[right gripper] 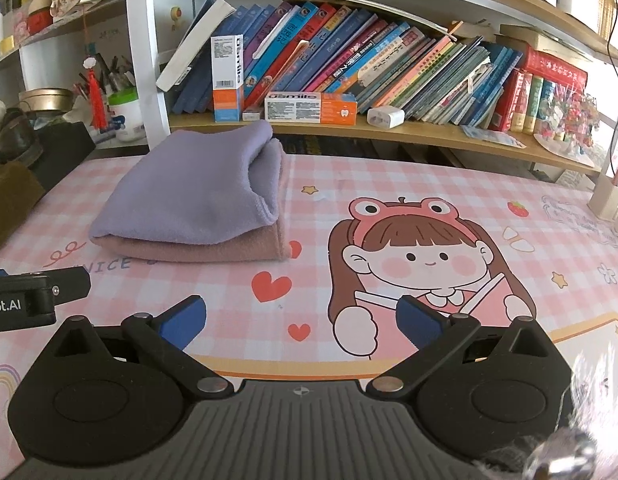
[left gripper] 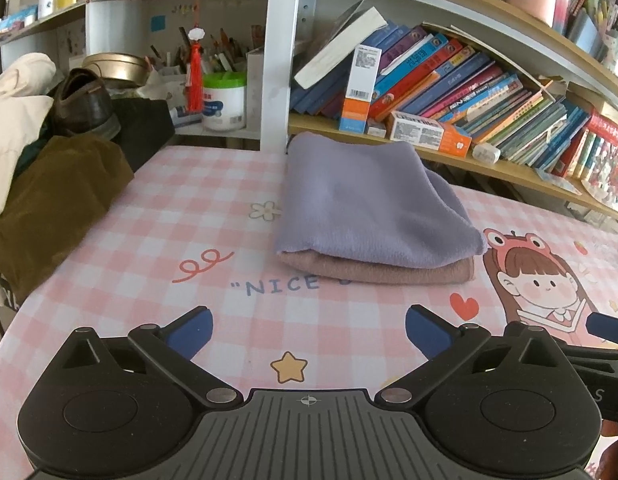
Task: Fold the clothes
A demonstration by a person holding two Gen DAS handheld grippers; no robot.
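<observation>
While both tools hang low over the mat (left gripper: 121, 240), each stands with its blue pads spread wide and nothing between them.

Left gripper (left gripper: 307, 334): jaws fully apart, empty, clear of the cloth. Ahead of it and slightly to its right, near but apart, lies the stack.

Right gripper (right gripper: 301, 322): jaws fully apart, empty. The stack lies ahead and to its left, apart from the fingers. The left gripper's black body shows at the left edge of this view.

Stack, two pieces:
- lilac cloth (left gripper: 369, 204), folded, on top; its open rolled edge faces the right gripper's side.
- pink cloth (left gripper: 389, 274), folded flat beneath, touching the lilac cloth, its edge showing along the near and right sides.

Mat: pink check, printed with a cartoon girl (right gripper: 421, 260) in a frog hood, hearts, stars and the word "NICE", partly covered by the stack. The girl sits directly ahead of the right gripper.

Beyond the stack: a shelf (right gripper: 429, 136) of leaning books (right gripper: 369, 60) and two toothpaste boxes (right gripper: 309, 107), one upright, one lying.

Far left of the left gripper: a brown garment (left gripper: 57, 200) at the mat's edge, a shoe (left gripper: 83, 104) behind it.
</observation>
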